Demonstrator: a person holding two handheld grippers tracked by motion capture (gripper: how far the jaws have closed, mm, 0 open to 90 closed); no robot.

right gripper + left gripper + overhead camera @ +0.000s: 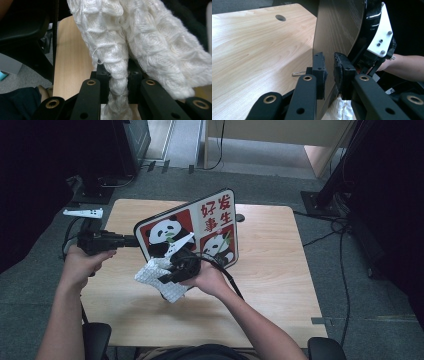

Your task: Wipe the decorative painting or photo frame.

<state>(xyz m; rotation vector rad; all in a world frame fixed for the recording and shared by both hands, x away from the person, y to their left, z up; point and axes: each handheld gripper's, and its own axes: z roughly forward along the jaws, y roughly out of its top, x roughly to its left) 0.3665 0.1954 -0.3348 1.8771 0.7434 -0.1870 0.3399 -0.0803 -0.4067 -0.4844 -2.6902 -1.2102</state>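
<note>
White waffle-weave cloth (140,42) sits pinched between the fingers of the right gripper (119,75), which are clamped on a bunched fold of it; the rest of the cloth spreads out beyond and above the fingertips, hanging loose to either side. From the high view the cloth (156,272) bulges out to the left of that gripper (175,270) and presses against the lower edge of the panda board (210,220).

The left gripper (329,71) has its fingers (320,67) clamped on the board's edge, one finger on each face, so the thin panel (337,27) rises tilted from between them. In the high view this gripper (131,240) reaches the board from its left side, with the printed face turned toward the person.

Pale wood surface (252,50) lies below and to the left of the left fingers, and a small metal clip (298,73) rests on it just beside them. The other gripper's white plate (380,37) shows past the board's far face.
</note>
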